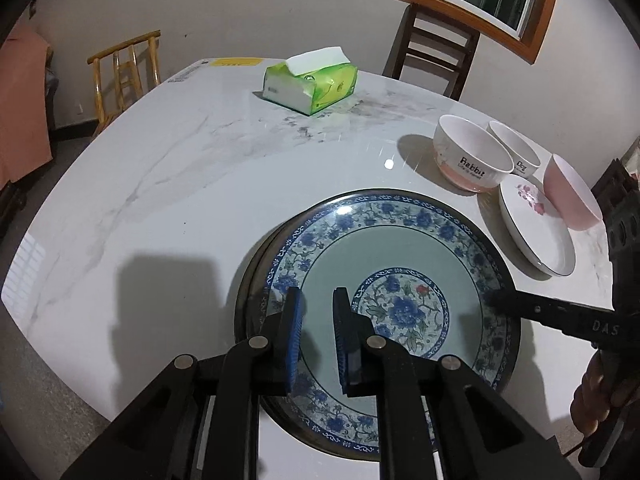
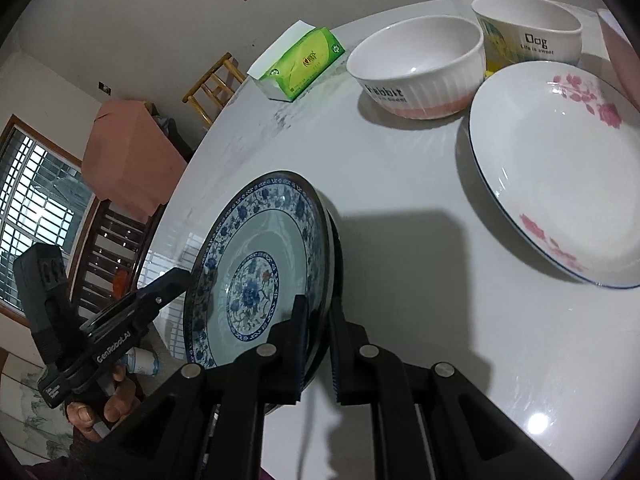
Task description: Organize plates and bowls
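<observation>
Left wrist view: a marbled white table (image 1: 160,184) fills the picture, with a green tissue box (image 1: 310,84) at its far side, toward 12 o'clock. At 6 o'clock the left gripper (image 1: 320,336) has its blue pads a narrow gap apart above the near-left part of the blue-and-white plate (image 1: 400,248). No rim sits between them, and whether the tips touch the plate I cannot tell. This plate lies on a lower plate (image 1: 250,276), of which only a dark rim shows. At 2 to 3 o'clock stand the Rabbit bowl (image 1: 472,152) and the Dog bowl (image 1: 516,148). Next to them are the white plate with pink flowers (image 1: 536,232) and the pink bowl (image 1: 572,196).

Right wrist view: the left gripper reaches the blue-and-white plate's edge at 9 o'clock. At 6 o'clock the right gripper (image 2: 320,324) is clamped on that plate's rim, one finger on each side.
</observation>
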Available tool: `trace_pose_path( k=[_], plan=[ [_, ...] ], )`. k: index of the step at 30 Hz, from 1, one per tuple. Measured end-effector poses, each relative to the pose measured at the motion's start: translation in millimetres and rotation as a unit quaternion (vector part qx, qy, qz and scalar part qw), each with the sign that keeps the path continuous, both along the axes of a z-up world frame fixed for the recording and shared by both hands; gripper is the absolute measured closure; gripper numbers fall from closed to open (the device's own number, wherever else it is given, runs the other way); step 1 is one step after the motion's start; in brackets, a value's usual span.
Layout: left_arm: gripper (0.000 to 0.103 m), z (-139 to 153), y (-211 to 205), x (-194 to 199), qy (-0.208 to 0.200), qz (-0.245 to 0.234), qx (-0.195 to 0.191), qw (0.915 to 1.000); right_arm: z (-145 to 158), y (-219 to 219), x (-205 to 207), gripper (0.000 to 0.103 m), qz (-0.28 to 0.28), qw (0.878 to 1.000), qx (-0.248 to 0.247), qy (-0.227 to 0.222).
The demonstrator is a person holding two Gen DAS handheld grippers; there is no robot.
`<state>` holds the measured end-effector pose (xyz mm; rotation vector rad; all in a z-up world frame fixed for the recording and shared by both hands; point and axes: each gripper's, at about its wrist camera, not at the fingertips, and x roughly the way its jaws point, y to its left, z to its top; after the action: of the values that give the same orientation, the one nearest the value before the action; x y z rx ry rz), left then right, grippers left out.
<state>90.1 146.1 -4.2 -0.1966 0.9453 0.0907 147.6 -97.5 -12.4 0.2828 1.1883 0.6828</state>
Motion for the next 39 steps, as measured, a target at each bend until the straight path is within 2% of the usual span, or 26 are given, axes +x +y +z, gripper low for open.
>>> trace_pose_path(
  k=[5, 7, 11, 13, 15, 17, 18, 19, 22, 25, 28, 30, 34, 39],
  plan=[
    [0.085, 0, 2, -3, -0.001, 0.002, -0.008, 1.0000, 7, 13, -6, 0.087, 0.009, 0.995, -0.074, -0.068],
    [0.073, 1, 5, -6, -0.007, 0.008, -0.014, 0.9999, 16, 18, -13, 0.087, 0.015, 0.984, -0.117, -0.130],
    [0.056, 5, 5, -11, -0.015, 0.007, -0.025, 0.9996, 28, 17, -18, 0.086, 0.013, 0.977, -0.124, -0.175],
    [0.034, 7, 3, -14, -0.012, 0.006, -0.033, 0.9994, 32, 2, -19, 0.086, -0.011, 0.981, -0.095, -0.170],
    [0.030, 11, -1, -18, -0.018, 0.004, -0.044, 0.9989, 32, -25, -21, 0.086, -0.044, 0.986, -0.058, -0.150],
    [0.022, 17, -11, -23, -0.030, -0.007, -0.047, 0.9984, 30, -50, -25, 0.086, -0.072, 0.987, -0.043, -0.134],
    [0.007, 19, -14, -23, -0.032, -0.004, -0.046, 0.9984, 27, -65, -28, 0.085, -0.090, 0.987, -0.042, -0.127],
    [0.001, 22, -18, -25, -0.038, 0.001, -0.049, 0.9981, 26, -80, -31, 0.085, -0.106, 0.986, -0.045, -0.123],
    [0.001, 35, -36, -28, -0.067, 0.005, -0.057, 0.9961, 23, -124, -41, 0.085, -0.149, 0.981, -0.047, -0.115],
    [0.001, 37, -59, -15, -0.044, -0.019, -0.054, 0.9974, 22, -163, -44, 0.081, -0.191, 0.975, -0.035, -0.105],
    [0.001, 38, -85, -1, -0.047, -0.060, -0.057, 0.9955, 27, -189, -44, 0.078, -0.225, 0.968, -0.028, -0.108],
    [0.002, 34, -99, 16, -0.022, -0.072, -0.073, 0.9945, 32, -199, -40, 0.077, -0.230, 0.966, -0.026, -0.113],
    [0.004, 22, -123, 51, 0.001, -0.116, -0.151, 0.9817, 39, -209, -28, 0.076, -0.227, 0.967, -0.019, -0.115],
    [0.004, 7, -147, 94, 0.051, -0.113, -0.150, 0.9809, 33, -218, -3, 0.074, -0.230, 0.970, -0.002, -0.081]
  ],
)
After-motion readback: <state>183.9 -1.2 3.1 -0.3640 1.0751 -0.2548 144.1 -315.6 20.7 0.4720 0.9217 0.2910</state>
